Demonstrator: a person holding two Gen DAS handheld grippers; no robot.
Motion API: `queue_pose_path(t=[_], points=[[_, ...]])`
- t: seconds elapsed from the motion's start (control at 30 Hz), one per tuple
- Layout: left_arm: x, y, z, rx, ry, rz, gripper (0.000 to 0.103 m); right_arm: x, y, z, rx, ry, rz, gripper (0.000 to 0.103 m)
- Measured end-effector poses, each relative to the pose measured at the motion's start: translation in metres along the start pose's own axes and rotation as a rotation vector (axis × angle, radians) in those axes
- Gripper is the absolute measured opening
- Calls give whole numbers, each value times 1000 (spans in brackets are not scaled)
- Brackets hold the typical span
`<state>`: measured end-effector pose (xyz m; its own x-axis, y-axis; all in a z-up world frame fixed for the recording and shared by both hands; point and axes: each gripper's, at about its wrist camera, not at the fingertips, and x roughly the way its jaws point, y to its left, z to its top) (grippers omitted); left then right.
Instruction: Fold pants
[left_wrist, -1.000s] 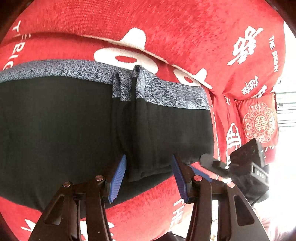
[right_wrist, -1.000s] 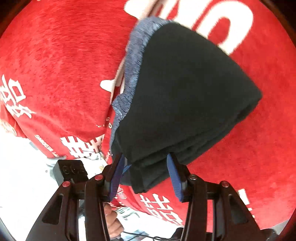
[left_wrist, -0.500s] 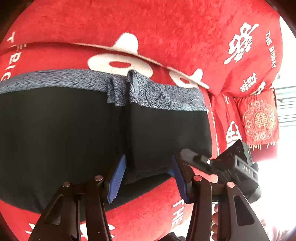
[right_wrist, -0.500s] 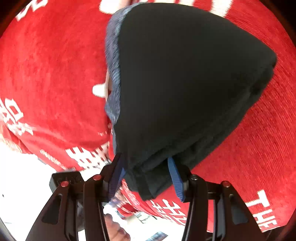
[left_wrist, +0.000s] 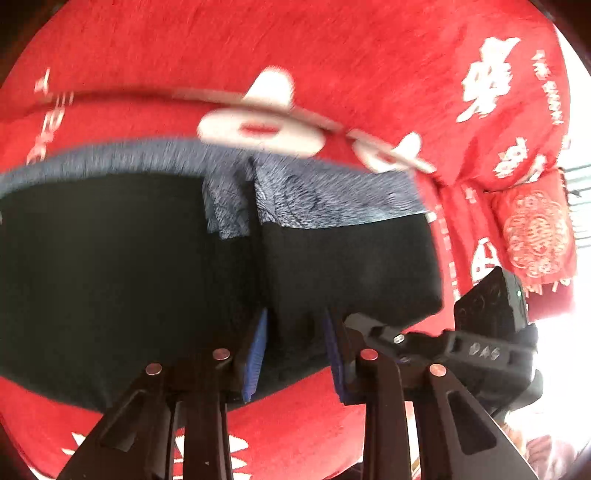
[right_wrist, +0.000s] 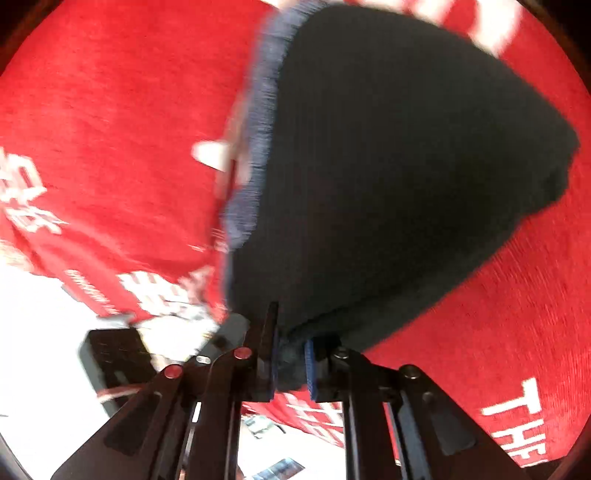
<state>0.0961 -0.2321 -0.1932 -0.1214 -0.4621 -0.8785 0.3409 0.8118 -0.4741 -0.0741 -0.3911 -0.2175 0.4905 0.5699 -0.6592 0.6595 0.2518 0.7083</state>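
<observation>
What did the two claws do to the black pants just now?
The right claw squeezed shut on the folded edge of the black pants. The left claw narrowed around its bunch of cloth too and pushed further in. The pants stayed folded on the red blanket.

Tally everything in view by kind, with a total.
Black pants with blue-grey waistband: 1
Red printed blanket: 1
Red embroidered cushion: 1
Tongs: 2, left and right, both pinching the pants
Total: 5
</observation>
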Motion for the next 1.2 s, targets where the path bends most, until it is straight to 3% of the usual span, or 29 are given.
queue_pose_path(t=[0.07, 0.13, 0.2, 0.23, 0.27, 0.3, 0.33, 0.37, 0.5, 0.57, 0.6, 0.67, 0.8, 0.9, 0.97, 1.13, 1.2], points=[[11, 3, -1, -3, 12, 29, 31, 0, -2, 2, -2, 14, 13, 13], [15, 3, -2, 7, 9, 33, 31, -4, 12, 4, -73, 76, -30, 24], [12, 3, -2, 10, 4, 28, 31, -15, 39, 3, -227, 153, -63, 39], [12, 4, -2, 6, 7, 26, 31, -26, 52, 3, -309, 169, -43, 41], [12, 5, -1, 2, 8, 25, 31, -39, 65, 5, -380, 163, -27, 43], [12, 5, -1, -1, 10, 26, 31, -55, 76, 13, -440, 125, -37, 54], [11, 5, -1, -1, 10, 29, 31, -72, 82, 25, -476, 65, -58, 63], [11, 4, -1, 1, 10, 33, 31, -88, 86, 43, -496, -12, -82, 64], [13, 1, -2, 9, 8, 46, 31, -100, 73, 109, -462, -135, -218, 64], [14, 0, -2, 13, 7, 51, 31, -86, 53, 140, -407, -84, -224, 60], [14, -1, -3, 13, 6, 52, 31, -76, 47, 148, -384, -50, -219, 48], [15, -4, -2, 12, 6, 61, 31, -63, 39, 157, -353, -3, -218, 39], [11, -7, -3, 17, -3, 82, 31, -64, 58, 142, -392, -2, -260, 38], [13, -5, -5, 23, -4, 85, 31, -44, 65, 135, -483, -19, -454, 38], [15, -6, -4, 21, -3, 100, 31, -32, 71, 130, -561, -53, -550, 48], [6, -8, -5, 12, -42, 135, 33, -33, 96, 106, -655, -104, -666, 53], [-3, -5, -9, 10, -66, 162, 52, -44, 109, 87, -710, -164, -688, 53]])
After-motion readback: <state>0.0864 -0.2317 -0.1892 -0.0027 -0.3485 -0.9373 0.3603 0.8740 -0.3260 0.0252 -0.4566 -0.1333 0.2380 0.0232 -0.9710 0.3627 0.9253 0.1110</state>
